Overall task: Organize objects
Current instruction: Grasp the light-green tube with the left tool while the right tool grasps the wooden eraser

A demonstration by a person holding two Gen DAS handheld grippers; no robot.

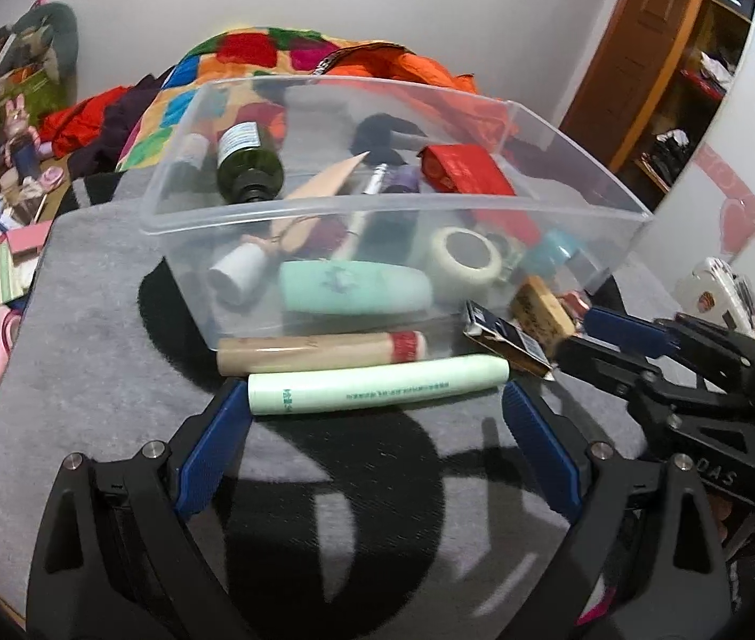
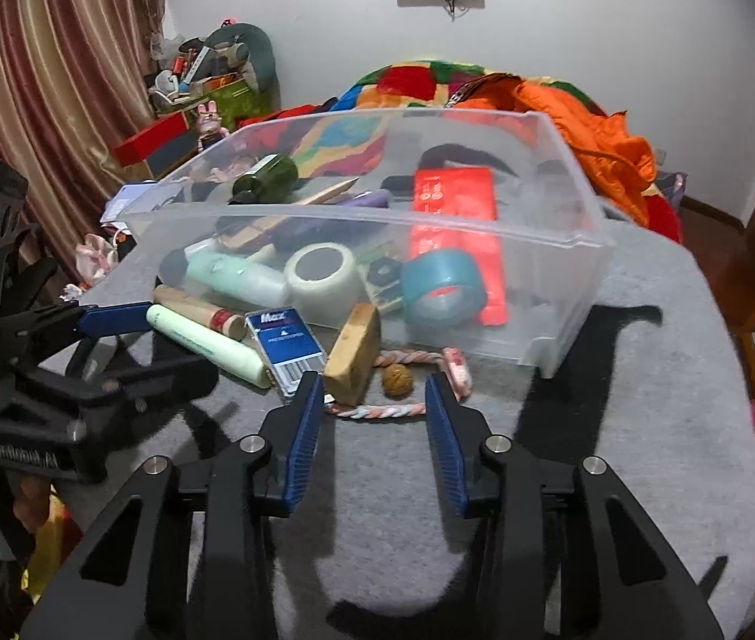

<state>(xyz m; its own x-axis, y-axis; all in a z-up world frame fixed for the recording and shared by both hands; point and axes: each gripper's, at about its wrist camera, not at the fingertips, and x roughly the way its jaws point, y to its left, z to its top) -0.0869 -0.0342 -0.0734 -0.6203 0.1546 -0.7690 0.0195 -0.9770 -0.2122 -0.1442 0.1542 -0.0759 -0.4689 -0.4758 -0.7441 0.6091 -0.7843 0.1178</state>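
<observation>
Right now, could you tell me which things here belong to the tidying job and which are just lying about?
For the job:
clear bin
pale green tube
tan tube
blue box
wooden block
walnut
braided rope

Just lying about:
patchwork blanket
orange jacket
striped curtain

Left gripper [image 1: 377,416] angled downward, jaws spread wide, nothing clamped. Right gripper [image 2: 373,400] angled downward, jaws parted but narrower, nothing between the pads.
</observation>
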